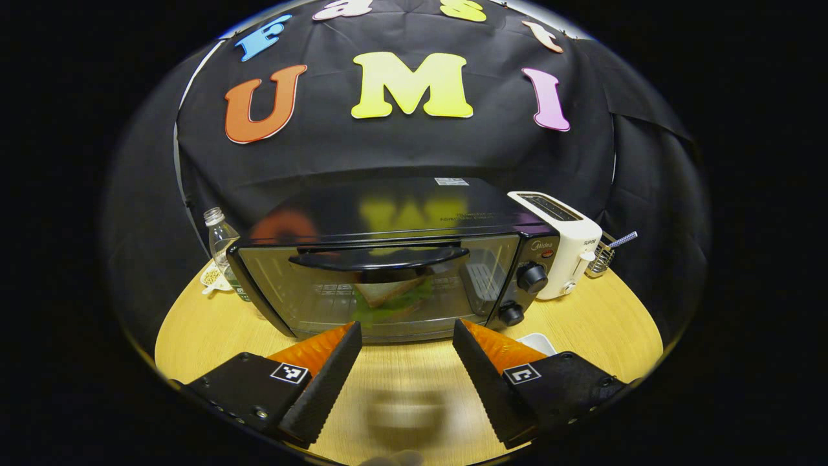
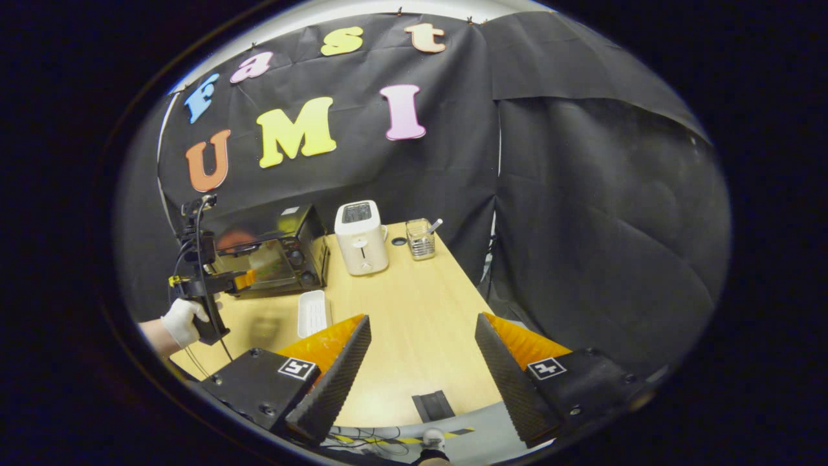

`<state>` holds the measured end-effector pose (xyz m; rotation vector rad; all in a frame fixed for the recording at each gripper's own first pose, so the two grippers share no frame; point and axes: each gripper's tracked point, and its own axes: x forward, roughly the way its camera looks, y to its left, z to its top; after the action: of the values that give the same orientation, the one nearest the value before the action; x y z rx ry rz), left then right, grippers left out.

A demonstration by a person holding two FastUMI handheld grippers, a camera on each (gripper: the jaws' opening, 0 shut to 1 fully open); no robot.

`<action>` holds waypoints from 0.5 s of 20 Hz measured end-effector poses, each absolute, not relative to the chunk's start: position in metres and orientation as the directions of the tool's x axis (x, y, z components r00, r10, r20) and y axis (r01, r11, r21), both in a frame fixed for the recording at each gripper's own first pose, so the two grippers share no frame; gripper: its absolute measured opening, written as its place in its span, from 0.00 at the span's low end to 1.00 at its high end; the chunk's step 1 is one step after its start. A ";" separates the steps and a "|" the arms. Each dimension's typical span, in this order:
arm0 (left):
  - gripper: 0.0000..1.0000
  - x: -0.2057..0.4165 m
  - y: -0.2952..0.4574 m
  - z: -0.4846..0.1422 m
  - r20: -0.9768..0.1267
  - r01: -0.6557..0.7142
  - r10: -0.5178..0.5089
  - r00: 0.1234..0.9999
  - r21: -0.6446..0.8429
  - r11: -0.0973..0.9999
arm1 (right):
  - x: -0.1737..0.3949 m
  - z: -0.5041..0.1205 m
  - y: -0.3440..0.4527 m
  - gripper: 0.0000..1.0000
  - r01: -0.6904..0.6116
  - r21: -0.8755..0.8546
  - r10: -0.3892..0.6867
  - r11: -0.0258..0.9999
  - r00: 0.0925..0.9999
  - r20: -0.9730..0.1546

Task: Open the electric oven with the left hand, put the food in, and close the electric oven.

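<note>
Now my left gripper [image 1: 404,340] hangs in front of the oven [image 1: 394,272], fingers spread wide and holding nothing, squared to the door handle [image 1: 378,257] because that is the obvious way in. Judging by the closed door, with a sandwich [image 1: 388,294] visible behind the glass, the job looks nearly finished. My right gripper [image 2: 420,336] is likewise spread and empty, parked over bare table [image 2: 420,304], well apart from the oven.
</note>
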<state>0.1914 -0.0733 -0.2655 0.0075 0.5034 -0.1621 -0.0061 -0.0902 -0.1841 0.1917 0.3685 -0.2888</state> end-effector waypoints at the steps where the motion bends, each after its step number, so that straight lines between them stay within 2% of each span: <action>1: 0.94 0.188 -0.074 -0.262 -0.475 0.156 -0.154 0.866 -0.036 0.987 | -0.005 -0.184 -0.091 1.00 0.308 0.133 -0.239 0.942 0.895 -0.377; 5: 0.94 0.166 -0.072 -0.229 -0.426 0.164 -0.162 0.890 -0.033 0.986 | 0.005 -0.170 -0.087 1.00 0.284 0.144 -0.222 0.948 0.914 -0.338; 6: 0.94 0.158 -0.070 -0.217 -0.410 0.163 -0.162 0.898 -0.032 0.986 | 0.007 -0.164 -0.084 0.96 0.272 0.154 -0.211 0.950 0.922 -0.323; 7: 0.94 0.149 -0.068 -0.204 -0.390 0.167 -0.168 0.905 -0.036 0.985 | 0.009 -0.158 -0.081 1.00 0.260 0.162 -0.201 0.952 0.930 -0.306; 8: 0.94 0.139 -0.066 -0.189 -0.368 0.172 -0.175 0.913 -0.039 0.984 | 0.013 -0.151 -0.080 1.00 0.249 0.165 -0.194 0.954 0.937 -0.289; 9: 0.94 0.129 -0.064 -0.174 -0.345 0.178 -0.179 0.921 -0.038 0.983 | 0.015 -0.143 -0.077 0.96 0.236 0.167 -0.186 0.957 0.945 -0.270; 10: 0.94 0.117 -0.061 -0.159 -0.321 0.182 -0.184 0.929 -0.039 0.983 | 0.017 -0.134 -0.075 0.96 0.220 0.168 -0.175 0.961 0.952 -0.250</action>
<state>0.1174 -0.0610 -0.1586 -0.0085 0.3298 -0.1876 0.0173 -0.0747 -0.1335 0.1957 0.2354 -0.2020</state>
